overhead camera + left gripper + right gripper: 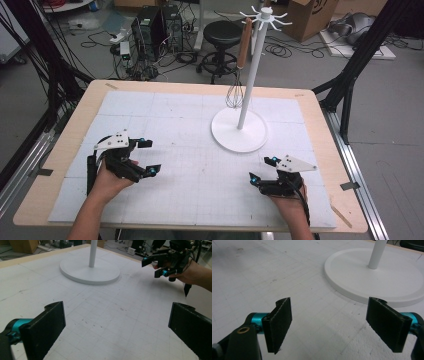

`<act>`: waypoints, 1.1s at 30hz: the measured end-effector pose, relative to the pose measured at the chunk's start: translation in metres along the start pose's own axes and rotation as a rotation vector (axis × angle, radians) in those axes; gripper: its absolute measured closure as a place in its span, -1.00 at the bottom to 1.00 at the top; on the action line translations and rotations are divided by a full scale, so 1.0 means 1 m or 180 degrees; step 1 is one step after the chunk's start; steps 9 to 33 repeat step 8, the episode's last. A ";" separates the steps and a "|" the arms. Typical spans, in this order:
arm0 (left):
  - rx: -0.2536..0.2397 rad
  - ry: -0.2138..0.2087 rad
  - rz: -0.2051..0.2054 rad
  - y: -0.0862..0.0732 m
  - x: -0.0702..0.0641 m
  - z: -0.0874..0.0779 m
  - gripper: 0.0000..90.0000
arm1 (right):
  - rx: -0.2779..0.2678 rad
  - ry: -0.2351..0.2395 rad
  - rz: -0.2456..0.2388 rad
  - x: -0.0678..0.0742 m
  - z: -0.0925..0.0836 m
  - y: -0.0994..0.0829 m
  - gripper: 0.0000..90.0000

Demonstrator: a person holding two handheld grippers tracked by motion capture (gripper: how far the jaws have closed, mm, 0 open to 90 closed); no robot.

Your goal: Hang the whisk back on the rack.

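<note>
- Presently, left hand-held gripper (145, 157) sits near the desk's (60, 165) front-left corner, jaws spread wide, nothing between them.
- Right hand-held gripper (262, 169) near the front-right corner, jaws likewise apart and empty; both rest low over the white gridded mat (200, 180).
- Whisk (239, 65) hangs from a hook at the top of the white rack (239, 130), which stands right of centre toward the far edge; wire head down, just beside the pole, clear of the round base.
- Judgement: whisk looks light; wooden handle stiff and grippy, wire loops springy and prone to slip or deform.
- Best hold likely on the handle's middle, then lift up to free it from the hook.
- Rack may wobble if tugged sideways.
</note>
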State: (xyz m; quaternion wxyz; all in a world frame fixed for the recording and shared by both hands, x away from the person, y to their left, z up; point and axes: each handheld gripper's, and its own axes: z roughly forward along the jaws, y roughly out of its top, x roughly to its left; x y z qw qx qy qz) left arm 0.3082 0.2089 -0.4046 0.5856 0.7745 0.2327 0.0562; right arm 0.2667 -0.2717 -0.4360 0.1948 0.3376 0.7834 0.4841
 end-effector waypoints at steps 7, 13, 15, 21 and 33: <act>0.0002 0.0013 0.0004 0.000 0.001 0.000 -0.96 | -0.0016 -0.0010 0.0003 -0.001 -0.001 0.000 -0.55; 0.0002 0.0016 0.0003 0.000 0.001 0.000 -0.96 | -0.0015 -0.0010 0.0001 -0.001 -0.001 0.000 -0.55; 0.0002 0.0016 0.0003 0.000 0.001 0.000 -0.96 | -0.0015 -0.0010 0.0001 -0.001 -0.001 0.000 -0.55; 0.0002 0.0016 0.0003 0.000 0.001 0.000 -0.96 | -0.0015 -0.0010 0.0001 -0.001 -0.001 0.000 -0.55; 0.0002 0.0016 0.0003 0.000 0.001 0.000 -0.96 | -0.0015 -0.0010 0.0001 -0.001 -0.001 0.000 -0.55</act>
